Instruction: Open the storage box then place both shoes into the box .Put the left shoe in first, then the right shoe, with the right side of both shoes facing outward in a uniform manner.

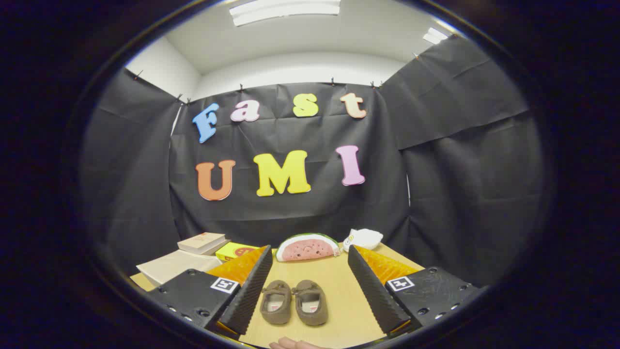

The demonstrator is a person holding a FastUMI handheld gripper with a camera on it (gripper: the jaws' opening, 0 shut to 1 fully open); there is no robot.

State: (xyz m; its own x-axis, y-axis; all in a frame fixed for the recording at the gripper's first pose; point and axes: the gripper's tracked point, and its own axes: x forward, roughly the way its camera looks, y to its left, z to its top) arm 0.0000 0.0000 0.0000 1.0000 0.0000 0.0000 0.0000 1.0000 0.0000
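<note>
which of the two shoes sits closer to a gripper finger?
The left-hand shoe: it lies almost against the left finger of the open hand-held gripper. The other shoe has bare table between it and the right finger.

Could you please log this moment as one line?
gripper: open, empty | shoes: side by side on table, between jaws | stage: before any grasp

Brown shoes lay on a tan table; ribbed black fingers backed orange; watermelon plush pink, green-rimmed; yellow box.
</note>
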